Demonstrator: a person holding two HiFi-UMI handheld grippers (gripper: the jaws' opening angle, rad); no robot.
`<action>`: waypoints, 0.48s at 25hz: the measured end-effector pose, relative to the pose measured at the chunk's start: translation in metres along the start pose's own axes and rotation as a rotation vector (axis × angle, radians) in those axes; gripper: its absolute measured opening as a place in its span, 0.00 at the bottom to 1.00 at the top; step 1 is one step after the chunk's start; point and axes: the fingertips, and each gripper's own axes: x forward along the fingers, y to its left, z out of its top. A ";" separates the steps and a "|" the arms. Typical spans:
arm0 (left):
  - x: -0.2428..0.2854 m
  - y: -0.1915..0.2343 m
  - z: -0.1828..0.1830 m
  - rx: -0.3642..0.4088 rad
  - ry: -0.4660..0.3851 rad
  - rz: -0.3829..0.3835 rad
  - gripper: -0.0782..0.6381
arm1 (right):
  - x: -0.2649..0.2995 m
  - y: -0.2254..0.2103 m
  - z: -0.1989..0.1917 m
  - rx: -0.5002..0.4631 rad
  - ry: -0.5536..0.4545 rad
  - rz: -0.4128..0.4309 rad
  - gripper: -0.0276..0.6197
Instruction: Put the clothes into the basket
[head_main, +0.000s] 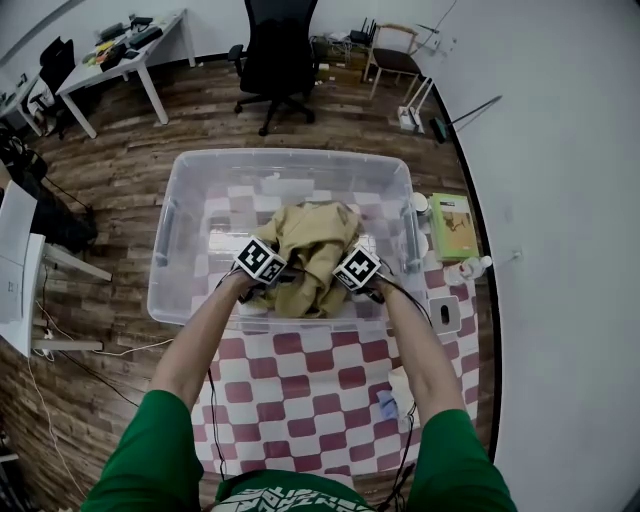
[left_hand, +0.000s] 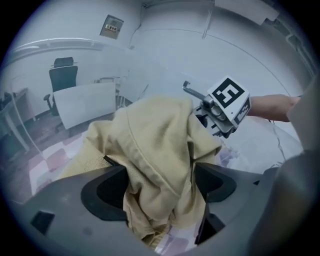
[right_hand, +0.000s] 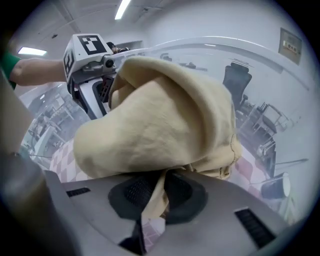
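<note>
Only overhead: whole basket (head_main: 290, 154) around garment (head_main: 315, 245)

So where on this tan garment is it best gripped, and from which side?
Probably the near edge of the tan garment, one bunched fold at each end, coming from the person's side, angled downward. It is limp and crumpled, so two spread holds keep it from sagging: the left tongs clamp a thick bunch, the right tongs a thin fold.

Green sleeves (head_main: 150, 445); grey hand-held grippers (left_hand: 159, 187) (right_hand: 157, 192), b/w marker cubes (head_main: 260, 261).
</note>
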 end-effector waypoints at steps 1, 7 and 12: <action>-0.003 0.006 -0.002 -0.012 0.008 0.025 0.69 | -0.002 -0.002 0.000 -0.001 -0.003 -0.009 0.10; -0.029 0.028 0.001 -0.014 -0.011 0.160 0.69 | -0.021 -0.010 0.005 0.011 -0.032 -0.063 0.15; -0.054 0.024 0.025 0.020 -0.081 0.201 0.69 | -0.044 -0.011 0.006 -0.008 -0.040 -0.107 0.16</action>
